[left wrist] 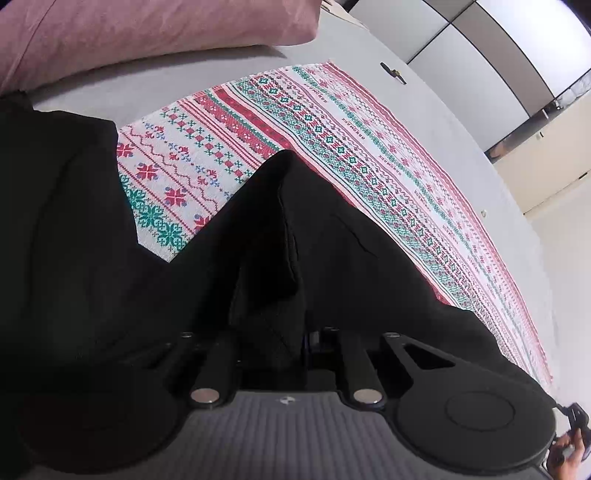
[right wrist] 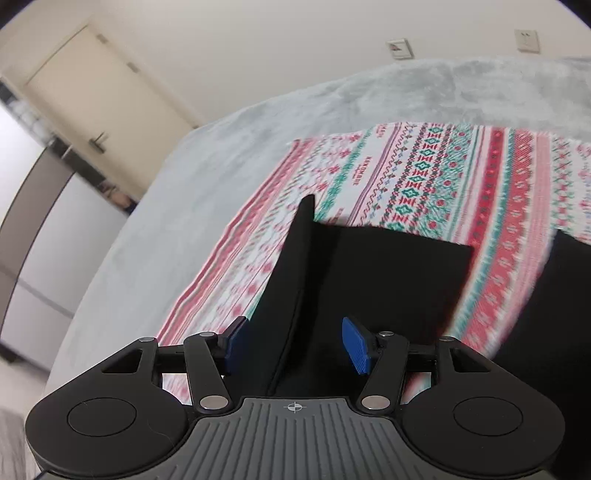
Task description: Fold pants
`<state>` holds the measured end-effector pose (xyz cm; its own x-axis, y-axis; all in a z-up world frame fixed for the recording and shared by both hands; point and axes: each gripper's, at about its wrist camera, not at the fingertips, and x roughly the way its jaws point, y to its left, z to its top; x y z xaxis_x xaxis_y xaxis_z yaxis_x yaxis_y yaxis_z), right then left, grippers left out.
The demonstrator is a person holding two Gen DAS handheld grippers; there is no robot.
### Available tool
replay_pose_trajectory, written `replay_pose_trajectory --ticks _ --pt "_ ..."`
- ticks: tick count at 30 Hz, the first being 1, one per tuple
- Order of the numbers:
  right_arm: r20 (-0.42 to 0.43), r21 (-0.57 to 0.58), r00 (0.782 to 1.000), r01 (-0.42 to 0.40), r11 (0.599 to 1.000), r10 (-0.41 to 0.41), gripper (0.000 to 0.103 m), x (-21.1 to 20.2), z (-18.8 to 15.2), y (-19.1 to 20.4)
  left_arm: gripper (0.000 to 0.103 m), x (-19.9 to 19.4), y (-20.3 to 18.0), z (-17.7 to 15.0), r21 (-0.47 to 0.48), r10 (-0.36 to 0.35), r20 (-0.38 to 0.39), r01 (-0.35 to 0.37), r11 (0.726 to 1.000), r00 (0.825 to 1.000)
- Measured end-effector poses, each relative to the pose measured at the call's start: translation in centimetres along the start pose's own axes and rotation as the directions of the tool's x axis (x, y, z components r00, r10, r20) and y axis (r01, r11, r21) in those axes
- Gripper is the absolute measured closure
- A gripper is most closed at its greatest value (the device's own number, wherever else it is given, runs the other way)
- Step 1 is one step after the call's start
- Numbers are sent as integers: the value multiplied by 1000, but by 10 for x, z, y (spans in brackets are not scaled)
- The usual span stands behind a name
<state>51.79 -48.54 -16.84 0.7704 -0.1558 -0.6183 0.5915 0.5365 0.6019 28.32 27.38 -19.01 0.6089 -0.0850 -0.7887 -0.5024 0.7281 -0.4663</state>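
While the left gripper [left wrist: 284, 332] pinches a raised ridge of the black pants [left wrist: 92, 258], its jaws pressed together on the cloth and mostly buried in it, the right gripper [right wrist: 293, 341] stands with its jaws spread, the blue pads [right wrist: 356, 345] on either side of an upright fold of the same pants [right wrist: 369, 277] without visibly clamping it. Judged from this, a fold is being carried over. Close the right jaws fully on the fold edge before lifting, then move both grippers together so the cloth stays taut and level. Beyond the grippers, the pants lie on a patterned cloth [left wrist: 332, 122] spread over a grey bed [right wrist: 166, 221]. A pink pillow [left wrist: 147, 33] sits at the far end.
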Motion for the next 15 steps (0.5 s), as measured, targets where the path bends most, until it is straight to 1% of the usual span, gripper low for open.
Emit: replay_pose_trajectory --ticks 2,3,4,5,6,8,11,13,15 --pt "15 12 998 54 998 -54 47 22 3 0 67 3 1 2 3 4 -3 -4 1000 1000" --pt "24 16 997 71 997 -71 50 26 6 -1 67 5 1 3 -1 6 -6 -6 1000 1000" --pt "31 6 997 77 997 -77 67 33 8 0 67 6 2 4 -6 7 -9 -7 1000 1000" --pt "33 -26 996 85 996 -84 82 40 8 3 67 6 1 6 -9 9 -11 -9 1000 1000" --pt "25 -71 995 96 993 -95 101 43 10 9 67 7 0 7 -9 13 -9 -13 1000 1000" --pt "28 -109 997 76 991 -74 101 34 13 16 67 6 -1 9 -18 17 -4 -17 1000 1000" --pt "61 -165 998 -11 986 22 102 -6 28 21 67 -3 0 13 -47 -7 20 8 999 1000" --pt "69 -198 993 -80 977 95 102 -49 43 21 68 -12 3 15 -59 -32 37 35 998 999" --pt "94 -238 981 -145 960 172 102 -103 51 13 68 -21 12 16 -88 -55 41 59 994 998"
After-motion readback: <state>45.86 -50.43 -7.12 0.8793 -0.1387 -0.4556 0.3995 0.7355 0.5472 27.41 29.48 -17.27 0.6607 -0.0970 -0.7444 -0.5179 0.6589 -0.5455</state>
